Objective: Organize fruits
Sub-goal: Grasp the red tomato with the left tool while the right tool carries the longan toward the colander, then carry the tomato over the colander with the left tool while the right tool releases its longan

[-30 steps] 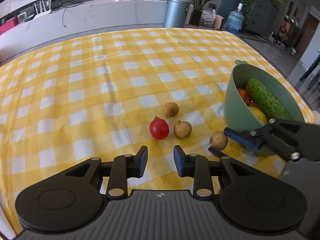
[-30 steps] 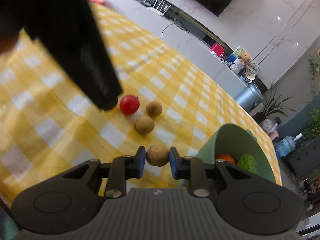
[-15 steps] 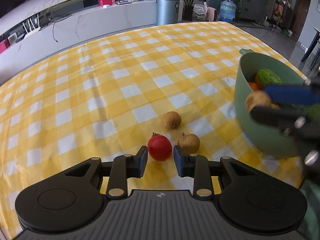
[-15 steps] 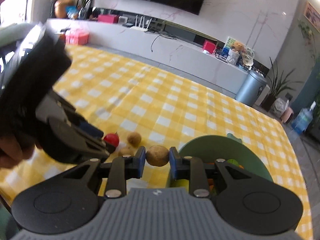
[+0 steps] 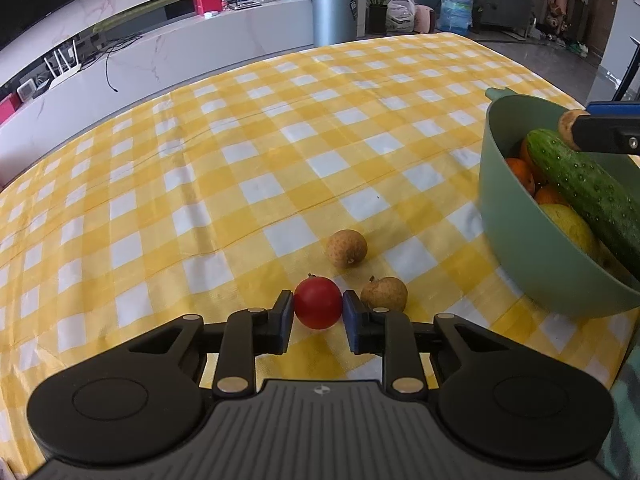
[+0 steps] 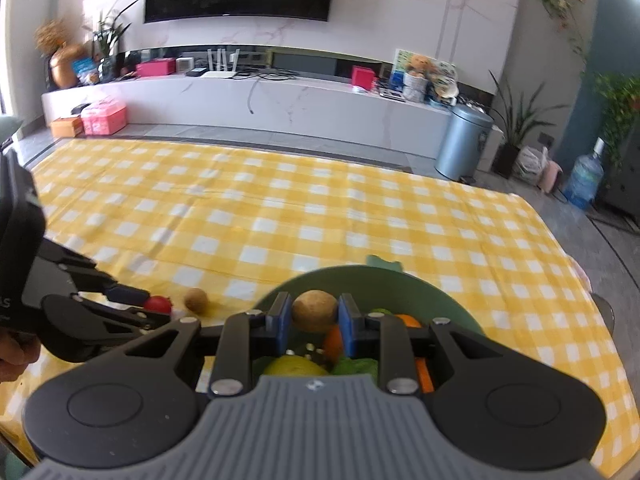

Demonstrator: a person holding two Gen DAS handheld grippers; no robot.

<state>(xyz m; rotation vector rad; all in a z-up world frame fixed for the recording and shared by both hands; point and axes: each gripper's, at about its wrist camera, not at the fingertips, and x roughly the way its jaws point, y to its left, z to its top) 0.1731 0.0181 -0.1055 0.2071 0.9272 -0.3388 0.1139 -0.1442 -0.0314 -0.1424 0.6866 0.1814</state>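
A red tomato [image 5: 318, 305] lies on the yellow checked cloth between the pads of my left gripper [image 5: 318, 312], whose jaws are closing and touch it on both sides. Two brown longans [image 5: 346, 248] [image 5: 384, 294] rest just beyond and to the right of it. My right gripper [image 6: 314, 314] is shut on a third longan [image 6: 314, 309] and holds it over the green bowl [image 6: 440, 292]. The left wrist view shows that same longan [image 5: 568, 122] above the bowl's [image 5: 504, 200] far rim. In the bowl lie a cucumber [image 5: 588, 184], oranges and a yellow fruit.
The table's right edge runs close behind the bowl. Wide bare cloth stretches to the left and far side. Beyond the table stand a white counter, a grey bin [image 5: 334, 14] and a water bottle [image 5: 456, 10].
My left gripper moved up to the tomato and closed its pads onto it. The right gripper lifted its longan off the cloth and carried it over the bowl, rolling level.
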